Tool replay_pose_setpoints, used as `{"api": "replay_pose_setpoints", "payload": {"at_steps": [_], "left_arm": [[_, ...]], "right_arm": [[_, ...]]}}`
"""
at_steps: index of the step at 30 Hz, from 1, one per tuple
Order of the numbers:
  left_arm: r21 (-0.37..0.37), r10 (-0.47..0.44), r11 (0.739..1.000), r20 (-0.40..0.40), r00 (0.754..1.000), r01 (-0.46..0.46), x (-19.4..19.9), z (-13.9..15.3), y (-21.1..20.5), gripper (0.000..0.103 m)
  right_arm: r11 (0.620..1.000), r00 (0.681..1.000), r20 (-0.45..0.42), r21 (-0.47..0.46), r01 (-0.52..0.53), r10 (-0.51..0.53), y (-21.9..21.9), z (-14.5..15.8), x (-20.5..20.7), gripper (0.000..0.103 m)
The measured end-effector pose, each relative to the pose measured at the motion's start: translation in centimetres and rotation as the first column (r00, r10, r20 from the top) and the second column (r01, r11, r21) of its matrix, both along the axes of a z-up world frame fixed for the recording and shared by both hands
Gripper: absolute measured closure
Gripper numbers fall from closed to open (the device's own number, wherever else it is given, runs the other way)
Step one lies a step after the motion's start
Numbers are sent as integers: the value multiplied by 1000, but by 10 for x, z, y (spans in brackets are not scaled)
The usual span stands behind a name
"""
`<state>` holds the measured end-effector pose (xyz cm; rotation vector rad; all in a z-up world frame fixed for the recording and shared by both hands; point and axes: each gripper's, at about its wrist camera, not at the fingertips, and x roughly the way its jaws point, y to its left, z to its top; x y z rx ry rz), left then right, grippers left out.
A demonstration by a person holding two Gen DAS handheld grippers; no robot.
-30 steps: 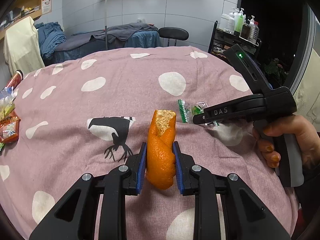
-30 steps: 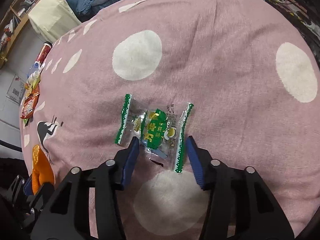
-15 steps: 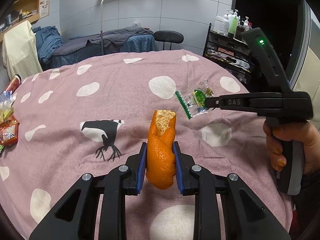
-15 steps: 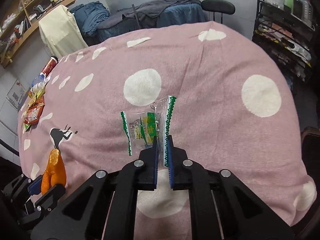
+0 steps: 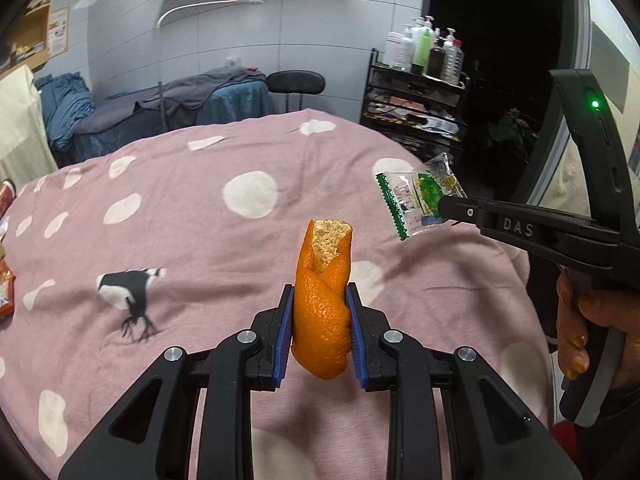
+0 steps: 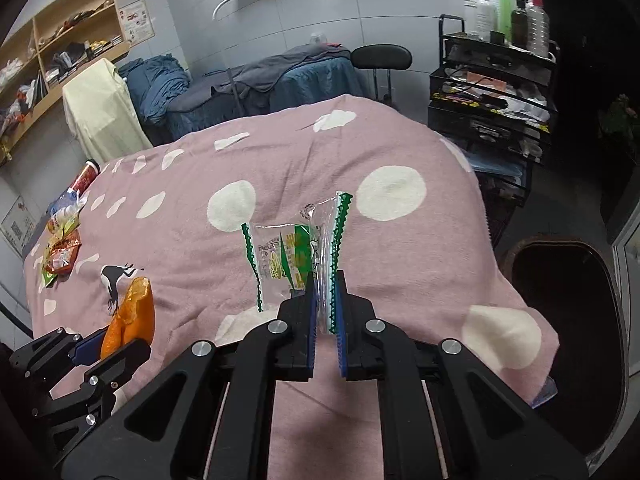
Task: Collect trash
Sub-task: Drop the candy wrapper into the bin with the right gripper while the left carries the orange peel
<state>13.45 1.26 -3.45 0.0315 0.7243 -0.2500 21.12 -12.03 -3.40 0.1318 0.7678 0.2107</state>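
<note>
Left wrist view: left gripper (image 5: 320, 322) clamps curled orange peel (image 5: 323, 308), long axis upright, above pink dotted blanket (image 5: 192, 240); rightward, right gripper (image 6: 325, 300) pinches clear green-edged plastic wrapper (image 6: 294, 254), airborne; dark round bin (image 6: 560, 304) nearest right hand.

Snack packets (image 5: 5, 288) cut by edge

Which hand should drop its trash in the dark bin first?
Probably the right. Its hand-held gripper pinches the wrapper and the bin sits just right of it, past the bed's edge. The left hand-held gripper with the peel is farther away.
</note>
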Motion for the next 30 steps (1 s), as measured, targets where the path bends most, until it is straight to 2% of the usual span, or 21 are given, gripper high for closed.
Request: {"api": "replay_pose_setpoints", "payload": {"at_steps": [9, 15, 24, 30], "left_arm": [[-5, -100, 995, 10, 995, 100, 1, 3, -45, 78], [-8, -156, 988, 10, 988, 156, 1, 4, -72, 78], [-1, -228, 974, 1, 974, 228, 3, 2, -107, 78], [19, -268, 963, 0, 963, 268, 3, 2, -129, 78]], "right_arm": [[988, 988, 24, 33, 149, -149, -69, 0, -34, 94], [965, 966, 12, 46, 258, -259, -116, -7, -53, 94], [910, 910, -26, 16, 415, -415, -178, -28, -68, 94], [881, 878, -70, -13, 473, -473, -204, -51, -63, 94]]}}
